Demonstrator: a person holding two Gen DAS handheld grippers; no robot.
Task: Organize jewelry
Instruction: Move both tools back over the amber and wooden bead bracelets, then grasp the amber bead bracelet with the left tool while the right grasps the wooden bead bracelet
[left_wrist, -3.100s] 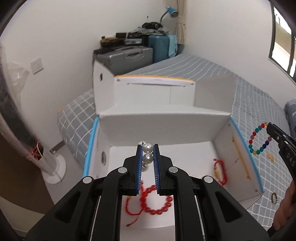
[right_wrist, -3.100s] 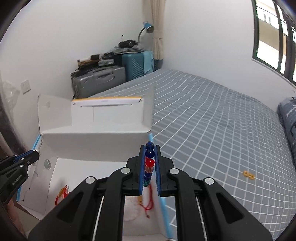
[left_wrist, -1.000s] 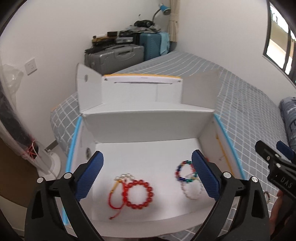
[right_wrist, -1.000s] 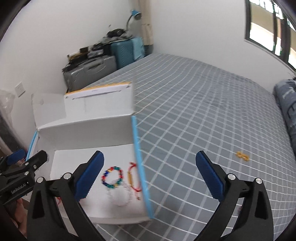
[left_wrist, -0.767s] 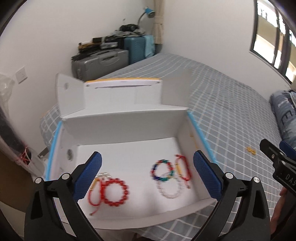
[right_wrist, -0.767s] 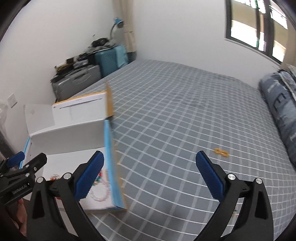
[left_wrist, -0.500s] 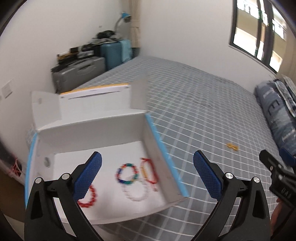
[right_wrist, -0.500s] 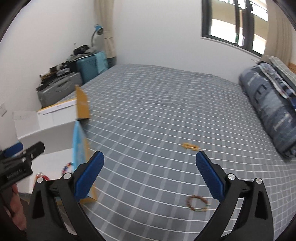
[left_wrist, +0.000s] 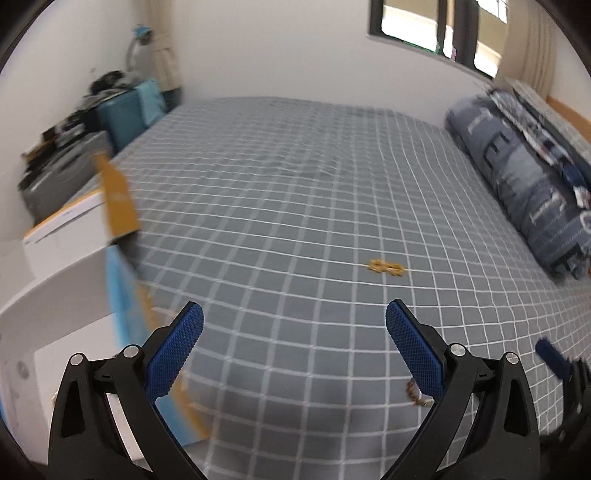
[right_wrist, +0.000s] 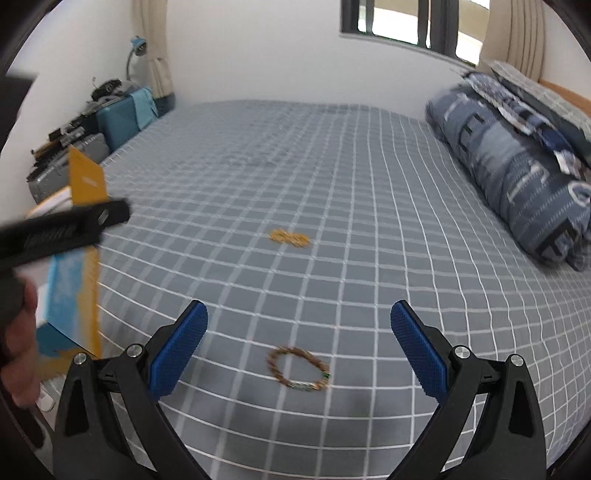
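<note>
Both my tongs wide, empty. Centre right gripper (right_wrist: 298, 341) over brown beaded bracelet (right_wrist: 298, 368) on grey checked bedspread (right_wrist: 332, 184); descend straight, pinch rim.

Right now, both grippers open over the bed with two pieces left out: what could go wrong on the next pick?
1. The brown bracelet lies flat on soft bedding; the right gripper may pinch fabric or only nudge it.
2. The gold chain is thin and farther out, so a grasp could catch one end.
3. The left gripper sits close to the box wall; swinging could clip it.
</note>
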